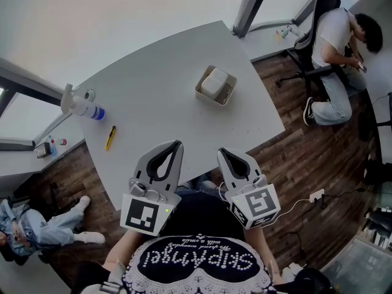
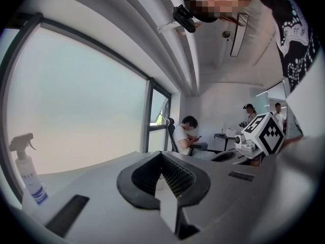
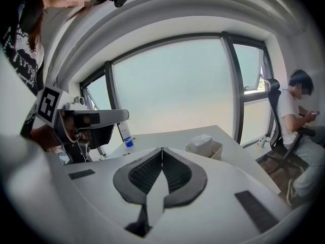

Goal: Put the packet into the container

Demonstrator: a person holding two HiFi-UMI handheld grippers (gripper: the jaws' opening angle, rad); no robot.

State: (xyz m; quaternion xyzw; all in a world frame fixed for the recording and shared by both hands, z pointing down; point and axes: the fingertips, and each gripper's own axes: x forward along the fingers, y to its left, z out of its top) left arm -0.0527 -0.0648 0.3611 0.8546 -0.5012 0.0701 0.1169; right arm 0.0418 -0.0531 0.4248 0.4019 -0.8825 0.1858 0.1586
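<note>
A white packet (image 1: 214, 82) lies inside the beige container (image 1: 229, 94) on the far right part of the white table (image 1: 153, 97). In the right gripper view the packet (image 3: 202, 142) shows above the container's rim (image 3: 217, 149). Both grippers hang at the table's near edge, well short of the container. My left gripper (image 1: 177, 144) is shut with nothing between its jaws, its tips (image 2: 161, 154) pressed together. My right gripper (image 1: 220, 152) is likewise shut and empty, tips (image 3: 162, 150) meeting and aimed toward the container.
A spray bottle (image 1: 83, 108) and a yellow cutter (image 1: 110, 137) lie on the table's left side. One person sits in an office chair (image 1: 334, 41) beyond the right end of the table. Another person (image 1: 27, 228) sits at lower left on the wooden floor.
</note>
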